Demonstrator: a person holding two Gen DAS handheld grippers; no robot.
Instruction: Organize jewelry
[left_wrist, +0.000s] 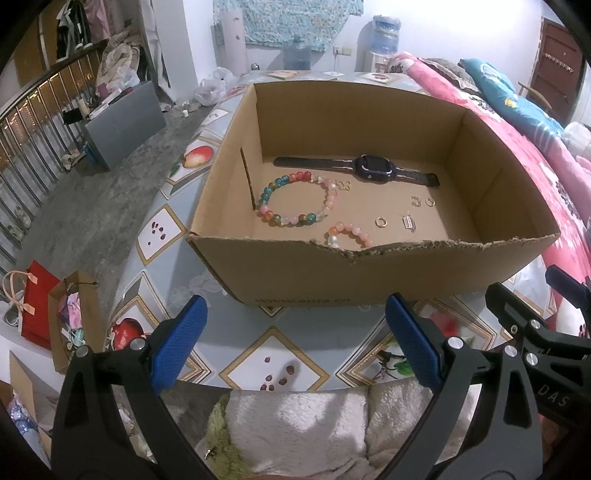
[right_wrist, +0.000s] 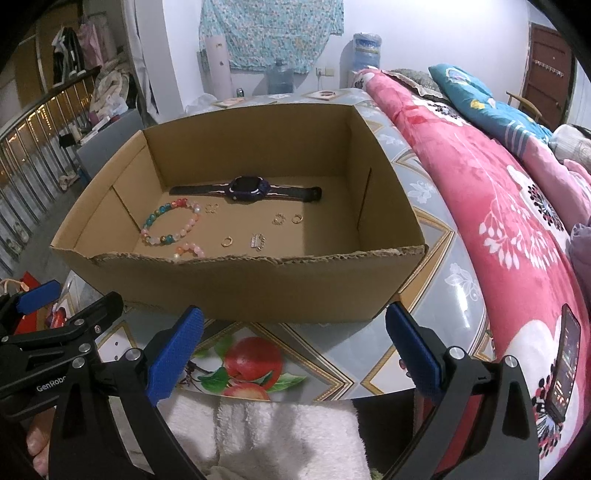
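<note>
Patterned table (left_wrist: 280, 354), both grippers level, jaws apart

The cardboard box (left_wrist: 369, 273) is plain brown. Inside lie a dark navy smartwatch (left_wrist: 373, 168), a beaded bracelet (left_wrist: 295, 199) in teal, red, orange and pale pink, and gold rings (left_wrist: 381, 222). The desk (right_wrist: 436, 295) cloth is grey-blue with gold diamonds and red apples. The blanket (right_wrist: 480, 177) is pink with white flowers.

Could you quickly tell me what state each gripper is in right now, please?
Left gripper: open, holding nothing, in front of the cardboard box.
Right gripper: open, holding nothing.
</note>
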